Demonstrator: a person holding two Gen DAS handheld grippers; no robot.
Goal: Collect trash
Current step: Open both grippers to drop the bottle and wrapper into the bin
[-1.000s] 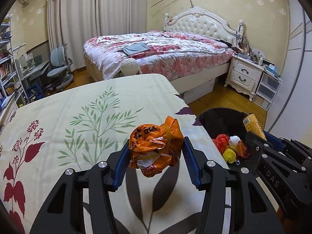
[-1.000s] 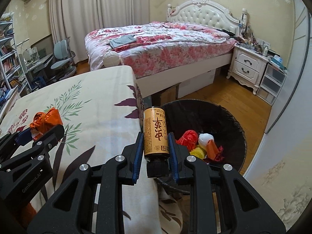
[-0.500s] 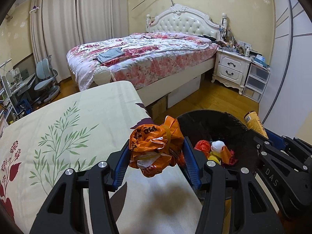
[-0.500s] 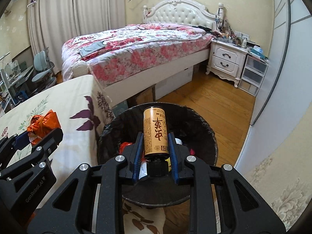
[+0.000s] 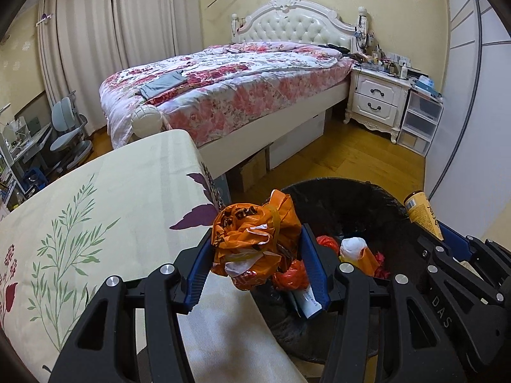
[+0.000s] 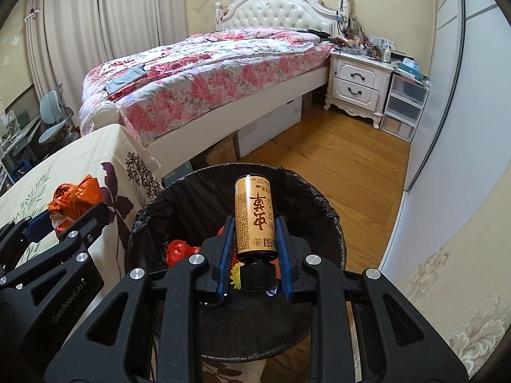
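My left gripper (image 5: 255,255) is shut on a crumpled orange plastic bag (image 5: 252,236) and holds it over the table's right edge, at the left rim of the black-lined trash bin (image 5: 351,198). My right gripper (image 6: 255,239) is shut on a tan bottle with a black cap (image 6: 255,220) and holds it above the middle of the bin (image 6: 179,191). The bin holds red, yellow and white scraps (image 5: 354,249). The bag also shows in the right wrist view (image 6: 76,198), and the bottle shows in the left wrist view (image 5: 421,214).
The table with a floral cloth (image 5: 95,198) is on the left. A bed (image 5: 223,83) stands behind, with boxes under it. A white nightstand (image 5: 377,99) and plastic drawers (image 5: 418,121) stand at the right, next to a sliding wardrobe door (image 6: 463,95). Wooden floor (image 6: 335,159) lies around the bin.
Both grippers have moved right, off the table towards the bin. The bottle now hangs over the bin's middle and the orange bag reaches the bin's left rim. Both grips are unchanged.
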